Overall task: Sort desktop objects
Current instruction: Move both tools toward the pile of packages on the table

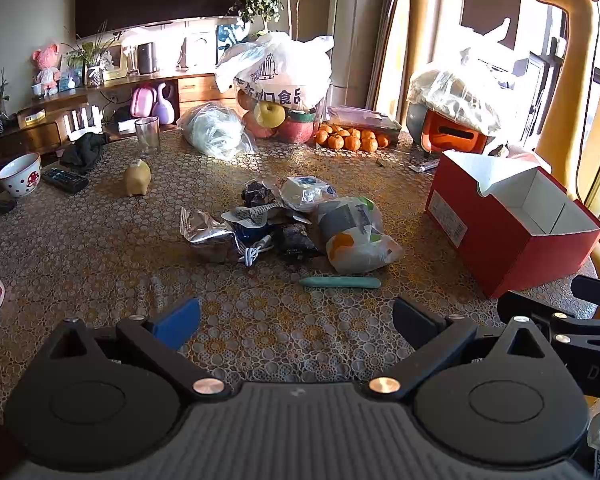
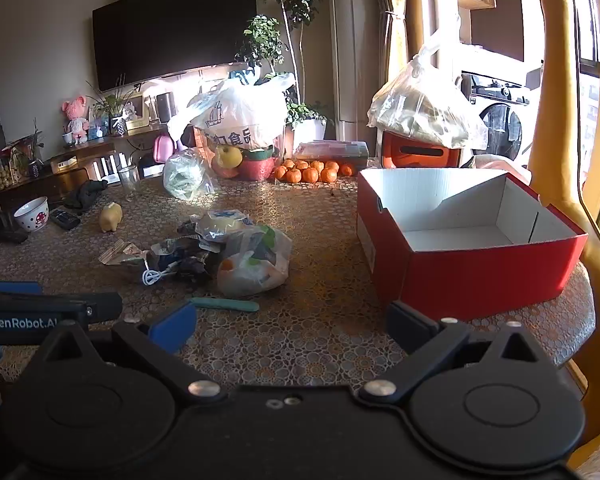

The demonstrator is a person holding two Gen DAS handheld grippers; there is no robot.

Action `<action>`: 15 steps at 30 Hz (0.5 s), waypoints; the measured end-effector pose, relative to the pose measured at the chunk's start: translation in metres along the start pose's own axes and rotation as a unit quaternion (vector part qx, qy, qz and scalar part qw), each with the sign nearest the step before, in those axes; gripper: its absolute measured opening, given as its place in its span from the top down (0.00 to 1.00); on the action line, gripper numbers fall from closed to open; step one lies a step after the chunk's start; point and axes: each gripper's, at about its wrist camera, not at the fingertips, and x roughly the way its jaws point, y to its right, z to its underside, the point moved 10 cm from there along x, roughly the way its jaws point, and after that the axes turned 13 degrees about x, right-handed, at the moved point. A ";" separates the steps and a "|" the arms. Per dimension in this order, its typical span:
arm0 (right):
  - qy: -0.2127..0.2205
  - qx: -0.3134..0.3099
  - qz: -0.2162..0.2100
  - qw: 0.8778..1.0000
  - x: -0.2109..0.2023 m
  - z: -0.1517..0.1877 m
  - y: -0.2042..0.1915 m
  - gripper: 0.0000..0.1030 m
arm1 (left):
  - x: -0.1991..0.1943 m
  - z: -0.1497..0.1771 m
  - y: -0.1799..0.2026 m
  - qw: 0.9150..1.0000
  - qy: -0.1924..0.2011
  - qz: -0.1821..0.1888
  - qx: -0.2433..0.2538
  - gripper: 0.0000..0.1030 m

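Note:
A pile of snack packets [image 1: 276, 216] [image 2: 204, 248] lies mid-table, with a white cable [image 1: 256, 252] [image 2: 154, 276] at its front and a plastic bag [image 1: 356, 236] [image 2: 256, 264] on its right. A teal pen [image 1: 340, 282] [image 2: 224, 304] lies in front of the pile. An open, empty red box [image 1: 512, 220] [image 2: 468, 240] stands at the right. My left gripper [image 1: 296, 320] is open and empty, just short of the pen. My right gripper [image 2: 292, 326] is open and empty, in front of the box's left corner.
A yellow pig figure [image 1: 137, 178] [image 2: 111, 217], a glass [image 1: 147, 132], a spotted bowl [image 1: 20, 174], remotes [image 1: 65, 179], bagged fruit [image 1: 276, 80] and tangerines [image 1: 350, 138] stand around the back and left. A yellow giraffe figure [image 2: 556, 80] rises past the table's right edge.

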 end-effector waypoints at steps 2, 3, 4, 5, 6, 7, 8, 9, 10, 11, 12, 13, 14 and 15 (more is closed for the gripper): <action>0.000 0.001 0.000 1.000 -0.001 -0.001 0.000 0.02 | -0.001 0.000 0.000 1.000 0.000 0.000 0.001 0.00; 0.001 0.001 0.001 1.000 -0.001 -0.001 0.000 0.02 | -0.001 0.000 0.000 1.000 0.001 -0.001 0.002 0.00; 0.001 0.002 0.002 1.000 -0.001 -0.001 0.000 0.02 | -0.002 0.000 0.000 1.000 0.001 -0.002 0.002 0.00; 0.001 0.002 0.001 1.000 -0.002 -0.001 0.000 0.02 | -0.002 -0.001 0.000 1.000 0.002 -0.002 0.002 0.00; 0.001 0.001 0.001 1.000 -0.002 -0.001 0.000 0.02 | -0.003 -0.001 0.000 1.000 0.002 -0.002 0.001 0.00; 0.002 0.001 0.001 1.000 -0.002 -0.001 0.000 0.02 | -0.003 -0.001 -0.001 1.000 0.002 -0.002 0.001 0.00; 0.002 0.001 0.001 1.000 -0.002 -0.001 0.000 0.02 | -0.004 -0.001 -0.001 1.000 0.002 -0.002 0.001 0.00; 0.002 0.001 0.001 1.000 -0.002 -0.001 0.000 0.02 | -0.004 0.000 -0.001 1.000 0.002 -0.002 0.000 0.00; 0.002 0.000 0.001 1.000 -0.003 -0.001 -0.001 0.02 | -0.005 0.000 -0.001 1.000 0.002 -0.002 0.000 0.00; 0.003 0.000 0.001 1.000 -0.003 -0.001 -0.001 0.02 | -0.005 0.000 -0.001 1.000 0.002 -0.003 -0.001 0.00; 0.004 0.000 0.000 1.000 -0.003 -0.001 -0.001 0.02 | -0.006 0.000 -0.002 1.000 0.003 -0.003 -0.001 0.00; 0.004 0.000 0.000 1.000 -0.003 -0.001 -0.002 0.02 | -0.006 0.000 -0.002 1.000 0.004 -0.003 -0.001 0.00; 0.005 0.000 -0.001 1.000 -0.003 -0.002 -0.002 0.02 | -0.006 0.000 -0.003 1.000 0.004 -0.003 0.000 0.00; 0.005 -0.001 -0.001 1.000 -0.002 -0.002 -0.003 0.02 | -0.006 0.001 -0.004 1.000 0.004 -0.003 0.001 0.00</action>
